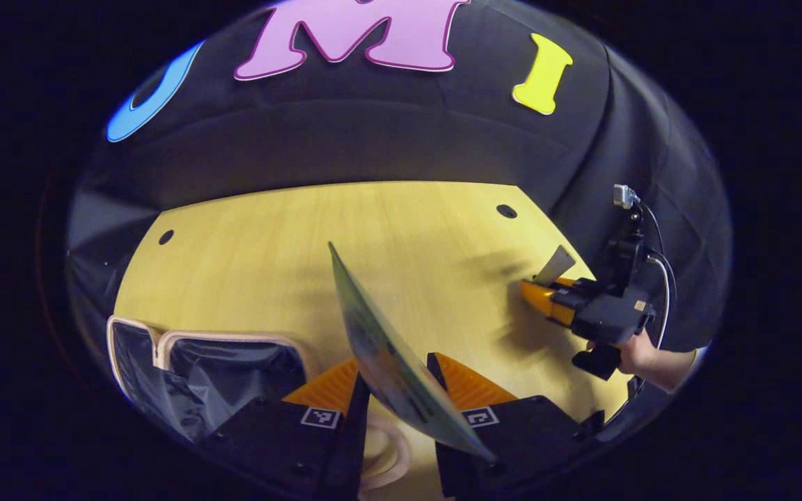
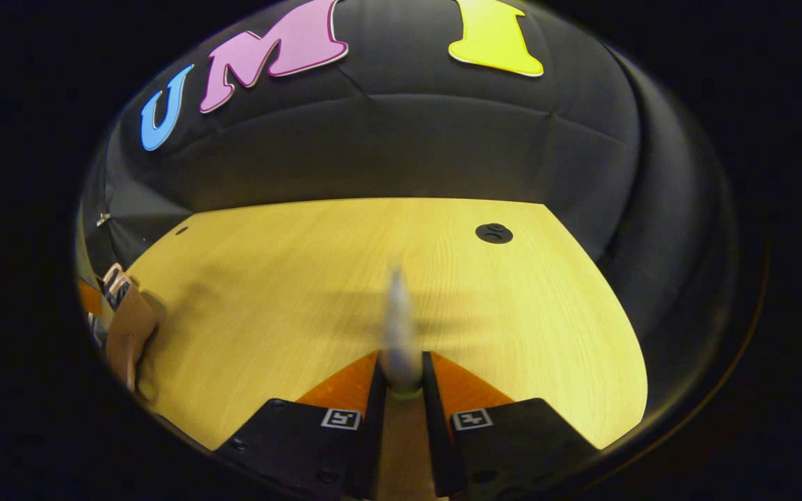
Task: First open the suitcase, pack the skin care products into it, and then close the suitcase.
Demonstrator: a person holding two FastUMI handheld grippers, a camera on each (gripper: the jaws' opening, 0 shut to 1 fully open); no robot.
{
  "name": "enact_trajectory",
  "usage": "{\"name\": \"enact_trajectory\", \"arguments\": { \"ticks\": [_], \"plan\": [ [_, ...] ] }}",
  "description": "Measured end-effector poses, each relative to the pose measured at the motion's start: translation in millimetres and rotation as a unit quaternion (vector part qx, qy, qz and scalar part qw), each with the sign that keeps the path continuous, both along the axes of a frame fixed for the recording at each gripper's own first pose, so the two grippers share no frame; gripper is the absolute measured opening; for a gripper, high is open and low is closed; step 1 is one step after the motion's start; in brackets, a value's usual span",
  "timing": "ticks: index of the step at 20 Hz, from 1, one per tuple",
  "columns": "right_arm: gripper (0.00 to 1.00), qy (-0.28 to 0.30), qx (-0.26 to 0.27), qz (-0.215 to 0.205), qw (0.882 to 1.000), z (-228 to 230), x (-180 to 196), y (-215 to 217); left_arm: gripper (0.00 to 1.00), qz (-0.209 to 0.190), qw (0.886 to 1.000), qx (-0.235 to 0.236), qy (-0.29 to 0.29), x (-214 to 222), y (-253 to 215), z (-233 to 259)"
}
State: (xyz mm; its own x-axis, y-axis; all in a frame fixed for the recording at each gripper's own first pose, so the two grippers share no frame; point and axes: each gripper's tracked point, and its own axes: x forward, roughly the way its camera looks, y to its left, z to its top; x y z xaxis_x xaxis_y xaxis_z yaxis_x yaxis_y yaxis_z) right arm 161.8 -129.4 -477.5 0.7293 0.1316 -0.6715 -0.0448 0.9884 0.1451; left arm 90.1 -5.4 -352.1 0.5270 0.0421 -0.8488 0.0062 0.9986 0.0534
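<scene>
Left gripper view: left gripper (image 1: 398, 379) clamps a thin flat sachet (image 1: 387, 348) above the wooden table (image 1: 269, 250), near the open, dark-lined suitcase (image 1: 213, 376); right gripper (image 2: 401, 379) pinches a blurred slim packet (image 2: 398, 334).

A pale wooden table (image 1: 262, 236) with a light grain carries the scene. Two small dark round holes sit near its far edge, one far left (image 1: 166, 237), one far right (image 1: 507, 211). At the near left, an open suitcase (image 1: 164, 362) with dark lining lies on it.
</scene>
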Motion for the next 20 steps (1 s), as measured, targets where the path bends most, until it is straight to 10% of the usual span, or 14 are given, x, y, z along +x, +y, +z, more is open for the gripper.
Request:
{"name": "enact_trajectory", "arguments": {
  "ticks": [9,15,20],
  "plan": [
    [0.31,-0.041,0.040,0.097,0.994,115.0,-58.3,89.9,0.47,0.086,0.983,0.045,0.155,-118.9,135.2,-5.0],
    [0.31,-0.021,0.101,0.155,0.982,162.4,-133.8,211.2,0.47,0.132,0.959,-0.029,0.251,-171.7,155.0,-54.7],
    [0.31,0.034,0.158,0.175,0.971,178.1,-178.1,305.3,0.51,0.107,0.968,-0.055,0.218,-176.5,155.1,-48.6]
  ]
}}
